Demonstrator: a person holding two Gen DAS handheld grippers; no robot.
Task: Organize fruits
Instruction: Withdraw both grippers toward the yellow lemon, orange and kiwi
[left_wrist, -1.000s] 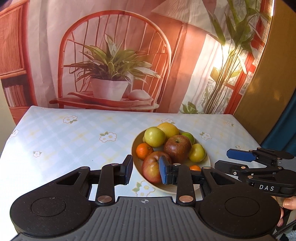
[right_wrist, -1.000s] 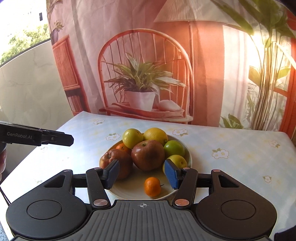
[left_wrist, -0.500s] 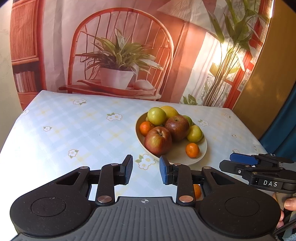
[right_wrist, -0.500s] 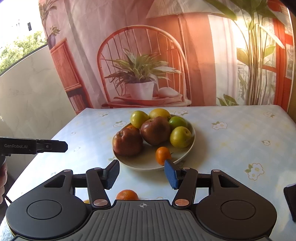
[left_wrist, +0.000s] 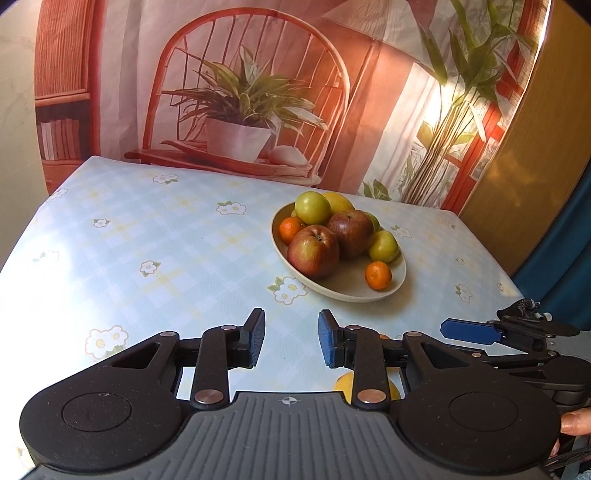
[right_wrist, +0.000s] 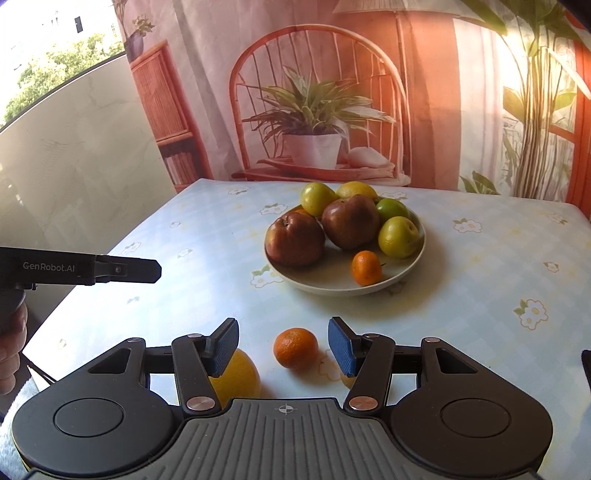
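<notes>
orange mandarin (right_wrist: 295, 348) now lies between the spread, empty right gripper (right_wrist: 283, 346) pads as both pull back from the bowl (right_wrist: 402, 282); left gripper (left_wrist: 291, 341) gapes empty too — likely next pick.

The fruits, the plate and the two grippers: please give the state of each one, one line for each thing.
Plate: upright on the table, holding fruit.
Red apples: two, on the plate, touching.
Green fruits: three, on the plate.
Small orange: on the plate, apart from the loose one.
Loose orange: on the tablecloth, between the right gripper's fingers, not gripped.
Yellow fruit: on the tablecloth, partly hidden.
Left gripper: open, empty.
Right gripper: open.
</notes>
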